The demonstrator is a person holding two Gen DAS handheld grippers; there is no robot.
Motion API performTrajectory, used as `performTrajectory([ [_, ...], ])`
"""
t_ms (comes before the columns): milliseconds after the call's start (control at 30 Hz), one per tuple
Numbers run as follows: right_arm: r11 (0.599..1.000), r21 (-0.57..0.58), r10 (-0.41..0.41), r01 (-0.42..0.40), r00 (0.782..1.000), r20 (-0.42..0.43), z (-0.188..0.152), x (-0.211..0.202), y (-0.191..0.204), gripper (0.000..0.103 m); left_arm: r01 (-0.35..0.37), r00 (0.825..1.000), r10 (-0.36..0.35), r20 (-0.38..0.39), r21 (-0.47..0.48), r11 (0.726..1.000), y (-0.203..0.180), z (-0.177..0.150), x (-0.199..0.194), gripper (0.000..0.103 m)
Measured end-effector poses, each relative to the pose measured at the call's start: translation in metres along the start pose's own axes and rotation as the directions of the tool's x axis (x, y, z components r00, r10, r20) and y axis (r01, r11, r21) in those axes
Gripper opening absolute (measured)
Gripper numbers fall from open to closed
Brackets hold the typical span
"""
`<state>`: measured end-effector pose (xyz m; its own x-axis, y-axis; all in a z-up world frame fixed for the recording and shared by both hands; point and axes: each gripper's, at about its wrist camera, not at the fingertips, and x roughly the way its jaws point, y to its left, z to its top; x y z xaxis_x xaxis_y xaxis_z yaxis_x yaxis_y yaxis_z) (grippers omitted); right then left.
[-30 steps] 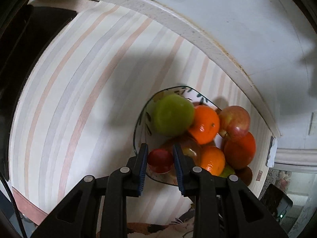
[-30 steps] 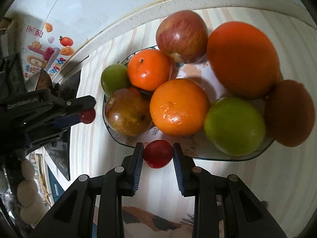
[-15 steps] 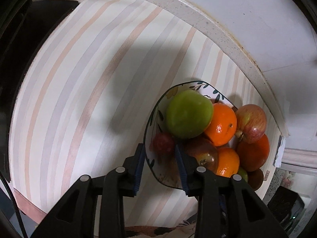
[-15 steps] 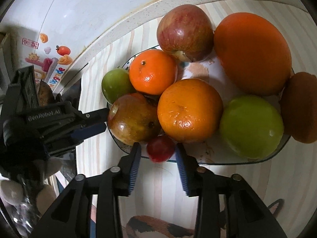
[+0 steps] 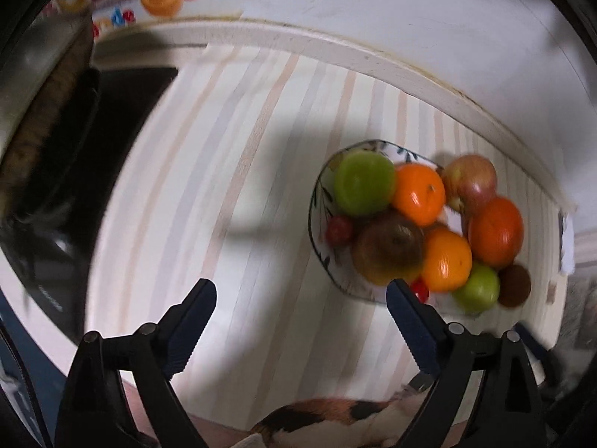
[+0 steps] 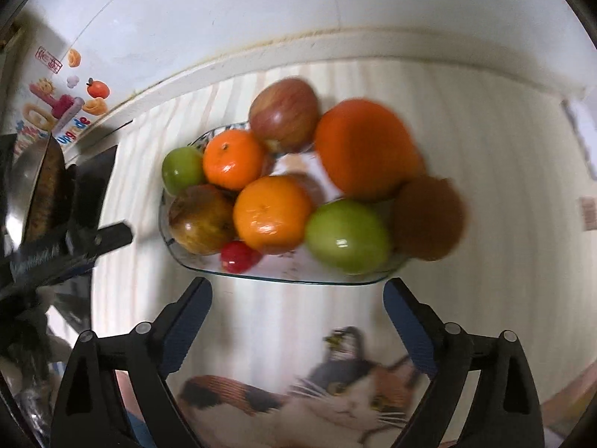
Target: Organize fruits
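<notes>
Hovering over the striped tablecloth (image 6: 466, 186) with a cat print (image 6: 335, 399) at its near edge — left gripper (image 5: 300, 321) and right gripper (image 6: 296, 317) jaws just opening wide, nothing between them. Glass plate (image 6: 283, 280) is holding two red cherry fruits (image 6: 238, 257), two oranges, two green apples; white wall (image 6: 261, 11) behind.

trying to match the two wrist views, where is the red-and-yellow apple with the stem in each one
Left wrist: the red-and-yellow apple sits right of centre, at the far right edge of the fruit plate, next to the wall trim.
Right wrist: the same apple is upper centre, at the back of the plate.
Shared landmark: the stemmed mandarin touches it in both views, on its left side.
</notes>
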<state>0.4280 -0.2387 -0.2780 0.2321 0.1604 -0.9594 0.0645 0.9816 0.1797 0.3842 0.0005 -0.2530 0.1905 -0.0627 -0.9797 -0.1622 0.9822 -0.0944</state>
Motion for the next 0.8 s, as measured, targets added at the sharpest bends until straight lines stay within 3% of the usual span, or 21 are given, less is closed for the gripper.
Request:
performTrajectory([
  [133,0.997,-0.034,-0.069,0.071,0.996,0.049,-0.003,-0.023,-0.009,0.098,-0.055,0.997,0.052,0.054,0.059,0.997,-0.013,-0.022,-0.020,0.094],
  [367,0.994,-0.047,-0.092,0.097,0.991,0.097,-0.011,-0.055,-0.025,0.098,-0.081,0.990,0.072,0.121,0.072,0.994,-0.032,-0.045,-0.045,0.095],
  [533,0.993,-0.056,-0.095,0.102,0.987,0.127,-0.018,-0.076,-0.030,0.098,-0.084,0.982,0.070,0.173,0.073,0.994,-0.041,-0.055,-0.066,0.095],
  [800,0.993,-0.047,-0.093,0.106,0.970,0.225,-0.048,-0.140,-0.027,0.098,-0.072,0.959,0.042,0.281,0.100,0.992,-0.042,-0.091,-0.132,0.095],
])
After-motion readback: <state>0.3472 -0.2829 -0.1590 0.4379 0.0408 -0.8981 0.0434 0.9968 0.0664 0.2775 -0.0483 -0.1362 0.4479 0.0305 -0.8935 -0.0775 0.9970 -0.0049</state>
